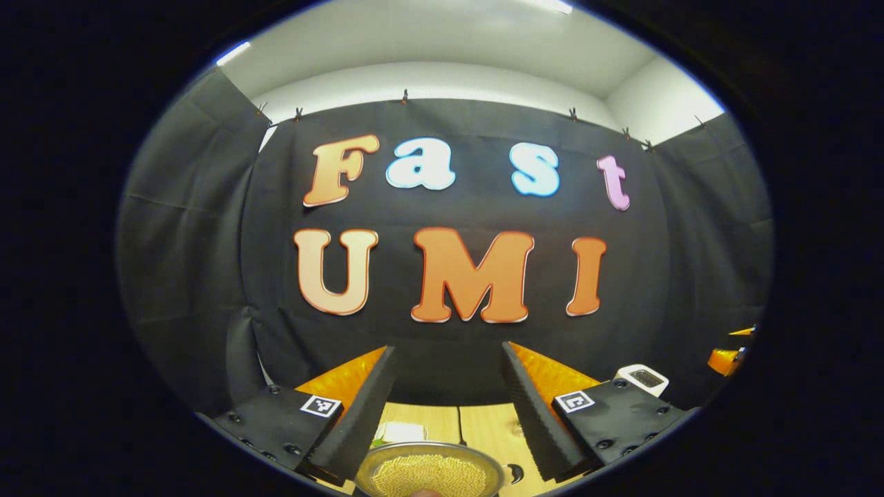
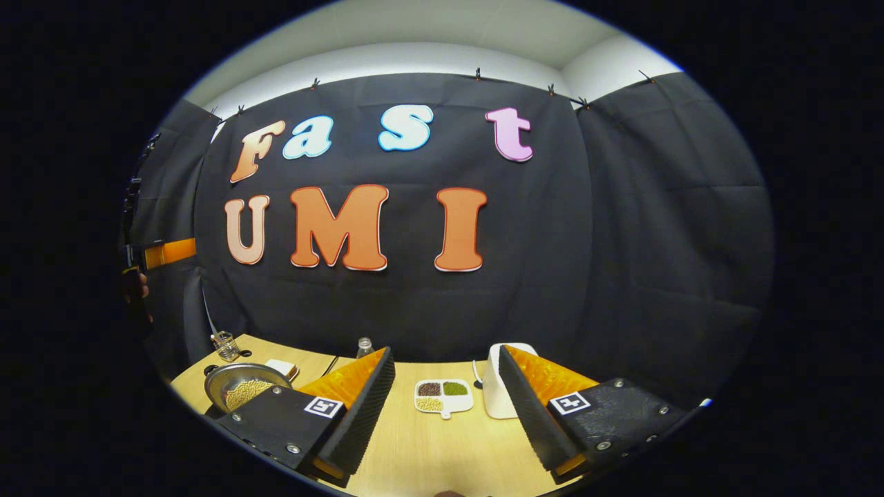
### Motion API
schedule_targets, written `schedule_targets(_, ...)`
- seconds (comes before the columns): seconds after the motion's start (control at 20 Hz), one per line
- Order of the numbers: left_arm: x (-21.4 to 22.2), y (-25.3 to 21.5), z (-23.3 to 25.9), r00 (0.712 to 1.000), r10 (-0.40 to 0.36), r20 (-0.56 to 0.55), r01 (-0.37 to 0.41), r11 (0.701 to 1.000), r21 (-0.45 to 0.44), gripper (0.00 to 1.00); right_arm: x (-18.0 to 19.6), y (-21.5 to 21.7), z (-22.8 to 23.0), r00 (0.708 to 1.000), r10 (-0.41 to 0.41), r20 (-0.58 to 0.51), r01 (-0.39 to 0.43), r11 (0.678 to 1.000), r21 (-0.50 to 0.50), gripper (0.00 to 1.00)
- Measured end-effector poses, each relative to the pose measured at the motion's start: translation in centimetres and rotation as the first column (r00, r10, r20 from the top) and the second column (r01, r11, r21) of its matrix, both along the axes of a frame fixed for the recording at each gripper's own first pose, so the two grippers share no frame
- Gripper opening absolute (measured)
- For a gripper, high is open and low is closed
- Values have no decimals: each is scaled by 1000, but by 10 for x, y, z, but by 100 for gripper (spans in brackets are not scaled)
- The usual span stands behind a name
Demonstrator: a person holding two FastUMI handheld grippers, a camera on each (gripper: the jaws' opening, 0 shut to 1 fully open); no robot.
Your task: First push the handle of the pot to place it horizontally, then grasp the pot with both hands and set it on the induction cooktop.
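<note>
Left gripper view: left hand-held gripper released above pot | right hand-held gripper released over bare table

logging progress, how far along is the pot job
Nothing looks done: the pot, holding yellow grains, sits on the table, and I can't make out a cooktop under it. Both the left gripper and the right gripper are open and hold nothing. Pushing the handle, the two-handed grasp and the placing remain.

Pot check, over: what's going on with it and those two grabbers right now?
Left gripper open, above pot. Right gripper open, holding nothing. Pot untouched, grains inside. Nothing in the way.
</note>
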State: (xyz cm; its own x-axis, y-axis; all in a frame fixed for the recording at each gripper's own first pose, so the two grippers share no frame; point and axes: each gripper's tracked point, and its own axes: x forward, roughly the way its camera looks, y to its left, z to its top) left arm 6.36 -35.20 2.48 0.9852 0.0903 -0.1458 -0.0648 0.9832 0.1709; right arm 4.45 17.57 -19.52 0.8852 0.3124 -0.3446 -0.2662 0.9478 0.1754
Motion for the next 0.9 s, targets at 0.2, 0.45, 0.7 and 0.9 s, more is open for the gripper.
schedule_targets(0.2,-1,-8,60,997,-20,81,22,1000,-18,92,20,-13,41,998,-11,58,10,1000,4,93)
schedule_targets(0.45,-2,-10,116,994,-17,107,25,997,-71,91,47,-18,101,988,-11,151,11,1000,-1,93)
schedule_targets(0.7,-3,-17,150,989,-30,145,32,999,-14,93,66,-10,158,964,-6,265,5,1000,4,98)
schedule_targets(0.9,-5,-12,146,990,-12,141,17,999,-30,93,67,4,184,952,18,305,-26,999,22,92)
